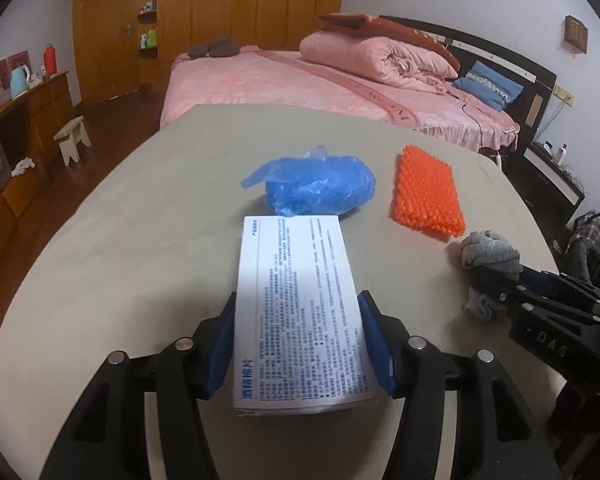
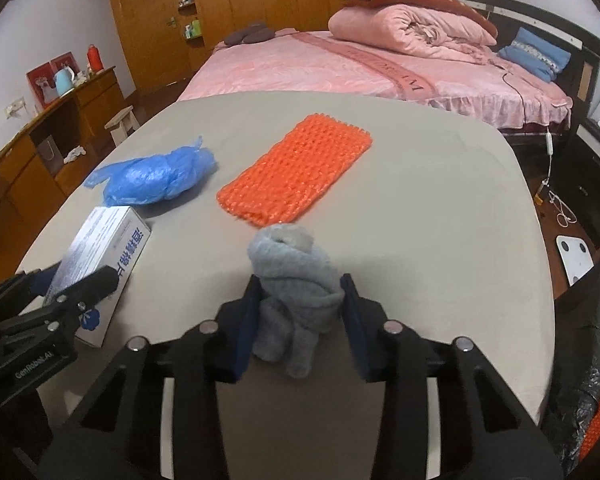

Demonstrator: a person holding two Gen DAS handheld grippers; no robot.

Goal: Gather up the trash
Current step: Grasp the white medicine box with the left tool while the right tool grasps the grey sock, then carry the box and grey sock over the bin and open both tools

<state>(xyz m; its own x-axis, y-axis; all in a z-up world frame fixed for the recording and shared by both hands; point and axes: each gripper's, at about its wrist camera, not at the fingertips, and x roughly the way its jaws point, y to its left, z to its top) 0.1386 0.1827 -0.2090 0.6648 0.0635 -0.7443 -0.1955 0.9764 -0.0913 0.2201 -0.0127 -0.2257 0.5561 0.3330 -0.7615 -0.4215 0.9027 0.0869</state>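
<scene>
"GenRobot-AI" lettering on left gripper (image 2: 43,276)

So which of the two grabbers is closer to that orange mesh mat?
Right. The right gripper, closed around the grey sock, sits just short of the orange mat; the left gripper, holding the white box, is farther off.

A home bedroom: pink-quilted bed (image 1: 300,84), wooden wardrobe (image 1: 203,8).

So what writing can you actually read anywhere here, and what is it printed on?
"酒精棉片": large blue characters on the white box, at its near end.
"GenRobot-AI": white lettering on the left hand-held gripper body, seen from the right wrist.
"DAS": on the right hand-held gripper body, cut off by glare.
Fine blue print covering the box: too small to read.
Lettering on the bedspread band: too distorted to read.
</scene>
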